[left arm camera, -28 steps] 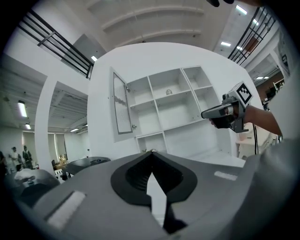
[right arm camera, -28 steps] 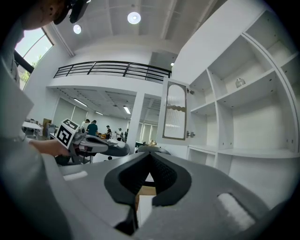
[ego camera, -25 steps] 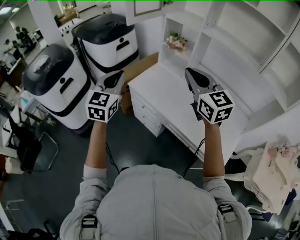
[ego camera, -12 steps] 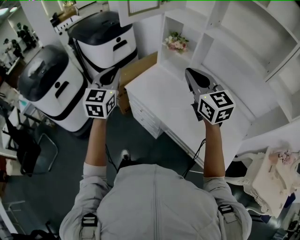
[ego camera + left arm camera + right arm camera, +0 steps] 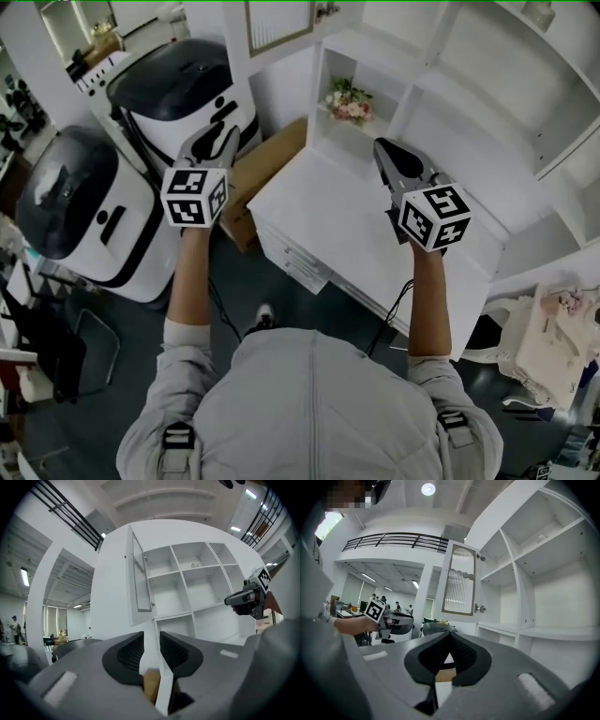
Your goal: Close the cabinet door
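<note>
The door (image 5: 279,23) of the cabinet (image 5: 487,84) stands open. It is hinged at the upper left corner of the white shelf unit and swung out away from the shelves. In the right gripper view the door (image 5: 459,580) shows as a framed panel of ribbed glass, with a small knob (image 5: 478,607) on the edge nearest the shelves. In the left gripper view the door (image 5: 139,576) appears almost edge-on, projecting from the cabinet front. Neither gripper touches the door. The left gripper (image 5: 223,139) is held level, left of the desk (image 5: 347,206) and above a cardboard box (image 5: 267,164). Its jaws are apart and opening, and the left gripper (image 5: 151,637) has nothing between its pads; only the cabinet and the box show through the gap. The right gripper (image 5: 386,150) is held level over the desk top and points toward the shelves. The jaw tips of the right gripper (image 5: 449,635) are pressed together, with nothing pinched between them. A bunch of flowers (image 5: 349,98) sits in the low compartment just below the door. Two black-and-white machines (image 5: 80,216) stand on the floor to the left of the box.
</note>
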Motion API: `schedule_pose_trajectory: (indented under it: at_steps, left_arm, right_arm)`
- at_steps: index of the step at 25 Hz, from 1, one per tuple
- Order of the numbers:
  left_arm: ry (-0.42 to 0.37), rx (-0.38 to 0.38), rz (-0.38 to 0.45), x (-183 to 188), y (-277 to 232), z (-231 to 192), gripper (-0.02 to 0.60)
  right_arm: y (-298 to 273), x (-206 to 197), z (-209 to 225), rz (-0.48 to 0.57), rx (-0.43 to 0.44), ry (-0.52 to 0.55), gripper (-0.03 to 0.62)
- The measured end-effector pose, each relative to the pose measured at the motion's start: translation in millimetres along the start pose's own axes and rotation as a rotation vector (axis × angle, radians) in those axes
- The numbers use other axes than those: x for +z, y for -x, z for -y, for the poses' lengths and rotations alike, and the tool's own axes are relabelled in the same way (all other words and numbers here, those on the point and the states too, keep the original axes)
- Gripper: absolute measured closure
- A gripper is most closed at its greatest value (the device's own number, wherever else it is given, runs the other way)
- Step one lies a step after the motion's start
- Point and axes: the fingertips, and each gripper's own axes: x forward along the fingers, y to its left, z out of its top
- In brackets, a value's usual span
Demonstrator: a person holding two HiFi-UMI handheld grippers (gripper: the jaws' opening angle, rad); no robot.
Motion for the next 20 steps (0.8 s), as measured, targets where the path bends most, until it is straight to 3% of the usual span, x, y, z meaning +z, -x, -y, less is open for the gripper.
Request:
schedule_pose_trajectory:
  at_steps: [6,12,20]
  left_arm:
    - [0.007,-0.033,0.043,14.7,-51.7,-46.1,0.425]
    - [0.033,-0.144,0.079,28.2,-98.0,-57.0,0.403]
    - [0.07,-0.197,0.11,30.6,-122.2,-59.5,0.448]
  right_arm:
    - [-31.7,9.0,8.6,-0.017,-0.082,0.002,0.592]
    - [-49.3,10.6,13.8,-0.023,-0.156,-0.011,0.592]
    - [-51.6,10.1,15.8,-0.014,-0.208,-0.014,0.592]
